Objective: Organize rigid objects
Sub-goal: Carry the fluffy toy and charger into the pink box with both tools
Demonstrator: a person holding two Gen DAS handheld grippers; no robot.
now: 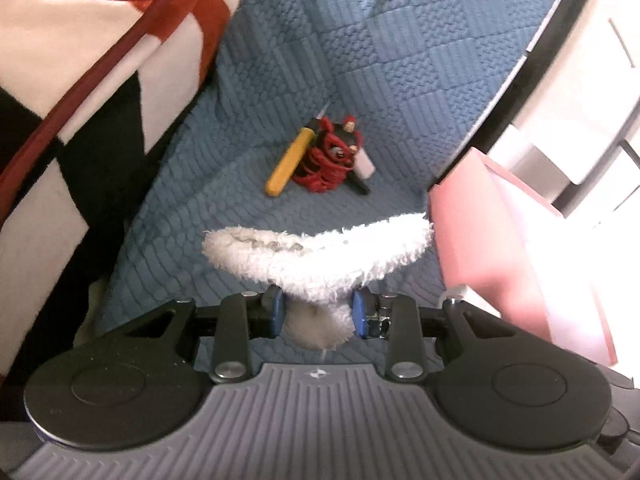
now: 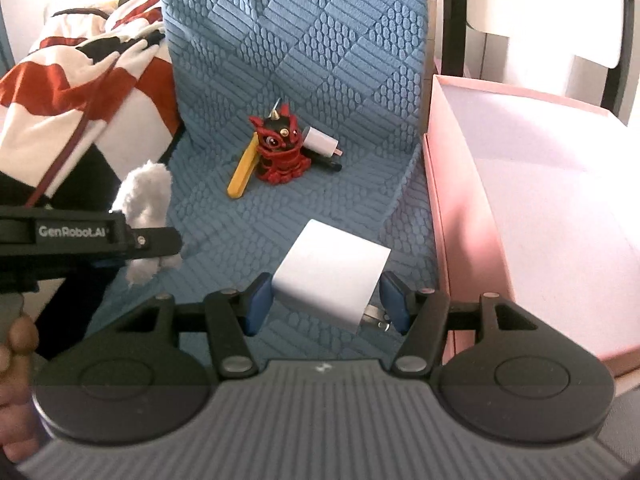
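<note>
Blue quilted bed cover (image 2: pixel 304 60) filled most of both views, with a red, white and black blanket (image 2: pixel 80 80) bunched at the far left. At the right edge sat the pink box (image 2: pixel 460 208), open, pale inside.

My left gripper (image 1: pixel 318 314) had its jaws pinching a white fluffy thing (image 1: pixel 320 248). What it was, I couldn't tell. It bulged out above the blue pads and a tuft hung below them. In the right wrist view that same gripper showed at the left, tuft sticking up, a hand (image 2: pixel 16 344) below it.

My right gripper (image 2: pixel 326 304) had its jaws clamped on a white charger cube (image 2: pixel 332 280), both pads on its sides, metal prongs pointing near-right. The cube sat in the air over the cover, just left of the box wall.

Farther off on the cover lay a small pile: red dragon figurine (image 2: pixel 280 152) upright, yellow stick (image 2: pixel 242 176) touching its left side, second white charger (image 2: pixel 320 142) leaning at its right, black pen (image 2: pixel 328 165) behind its base. The pile sat well apart from both grippers.
</note>
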